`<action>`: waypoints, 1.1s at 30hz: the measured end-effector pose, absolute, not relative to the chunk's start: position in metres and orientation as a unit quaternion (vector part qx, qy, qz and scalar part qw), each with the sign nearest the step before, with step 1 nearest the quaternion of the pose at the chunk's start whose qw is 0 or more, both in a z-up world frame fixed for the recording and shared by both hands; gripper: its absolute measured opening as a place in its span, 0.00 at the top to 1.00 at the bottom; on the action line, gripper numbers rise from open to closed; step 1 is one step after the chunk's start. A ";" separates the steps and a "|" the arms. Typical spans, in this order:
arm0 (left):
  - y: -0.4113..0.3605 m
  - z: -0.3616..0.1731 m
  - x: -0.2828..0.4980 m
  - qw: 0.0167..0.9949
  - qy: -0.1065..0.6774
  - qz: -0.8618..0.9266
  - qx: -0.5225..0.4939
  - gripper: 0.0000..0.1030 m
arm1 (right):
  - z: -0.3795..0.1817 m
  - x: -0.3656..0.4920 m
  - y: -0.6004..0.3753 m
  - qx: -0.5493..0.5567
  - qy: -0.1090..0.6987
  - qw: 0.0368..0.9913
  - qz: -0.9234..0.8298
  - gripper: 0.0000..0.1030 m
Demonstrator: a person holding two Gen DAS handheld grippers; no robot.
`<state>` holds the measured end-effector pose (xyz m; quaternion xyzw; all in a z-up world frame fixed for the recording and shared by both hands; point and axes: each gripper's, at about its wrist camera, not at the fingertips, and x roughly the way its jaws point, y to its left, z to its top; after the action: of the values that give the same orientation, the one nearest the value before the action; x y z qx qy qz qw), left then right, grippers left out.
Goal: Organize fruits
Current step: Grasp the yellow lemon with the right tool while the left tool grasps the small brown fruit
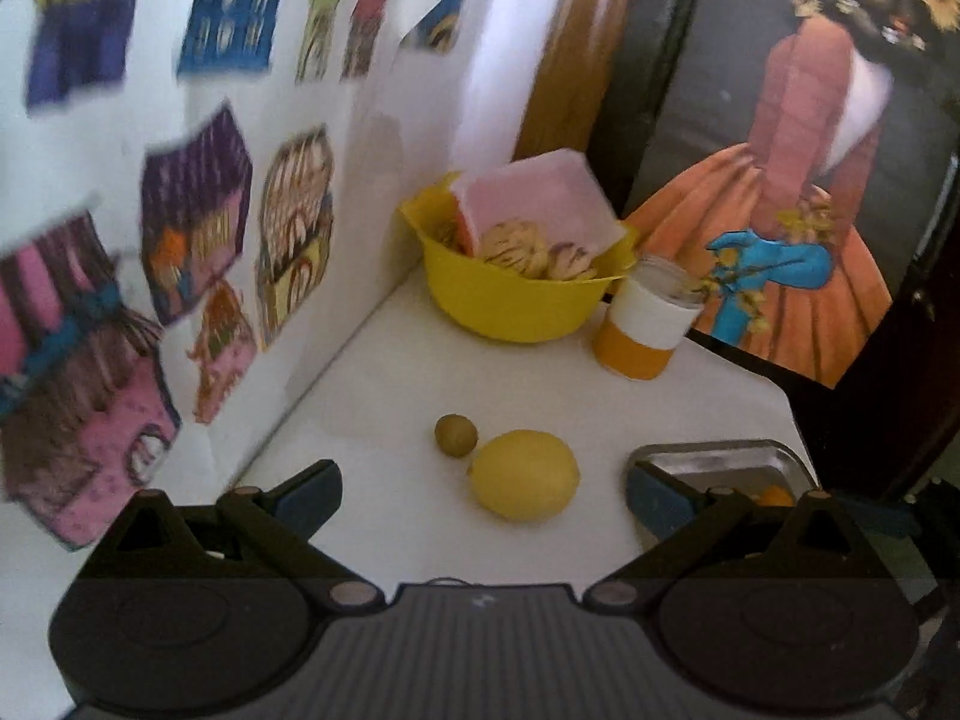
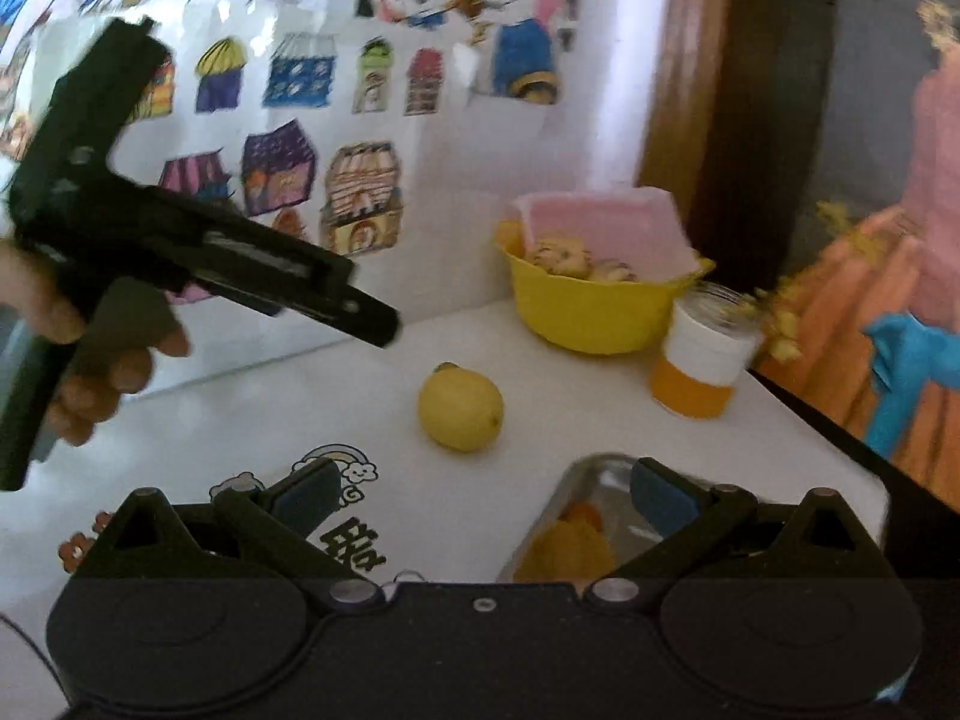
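Observation:
A yellow lemon (image 1: 523,475) lies on the white table, with a small brown kiwi (image 1: 456,435) touching its far left side. My left gripper (image 1: 483,495) is open, its blue-padded fingers either side of the lemon and a little short of it. In the right wrist view the lemon (image 2: 461,412) lies mid-table, and the kiwi is mostly hidden behind it. My right gripper (image 2: 483,495) is open and empty above the metal tray (image 2: 591,471), which holds an orange fruit (image 2: 570,540). The tray (image 1: 714,459) shows at the left view's right edge.
A yellow bowl (image 1: 516,294) with a pink box and round pastries stands at the back, next to an orange-and-white jar (image 1: 645,324). A white wall with stickers (image 1: 198,210) rises on the left. A hand (image 2: 96,384) holds the left gripper's body. The table edge runs along the right.

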<state>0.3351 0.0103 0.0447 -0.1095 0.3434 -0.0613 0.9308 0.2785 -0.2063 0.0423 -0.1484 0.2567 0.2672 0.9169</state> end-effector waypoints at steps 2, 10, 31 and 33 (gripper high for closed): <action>0.015 0.035 0.346 0.928 0.348 -0.061 -0.119 0.01 | 0.039 0.293 -0.198 -0.164 0.261 0.909 0.280 0.01; 0.025 0.005 0.381 0.915 0.359 -0.068 -0.170 0.01 | 0.011 0.364 -0.166 -0.173 0.346 0.850 0.357 0.01; 0.026 -0.024 0.422 0.916 0.359 -0.018 -0.178 0.01 | -0.019 0.451 -0.127 -0.152 0.408 0.817 0.378 0.42; 0.026 -0.024 0.422 0.916 0.359 -0.021 -0.178 0.01 | -0.020 0.450 -0.131 -0.151 0.407 0.816 0.382 0.42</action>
<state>0.4223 0.0264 -0.0239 -0.1782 0.3591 -0.0213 0.9159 0.4499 -0.1311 -0.0196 -0.1509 0.4067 0.3823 0.8159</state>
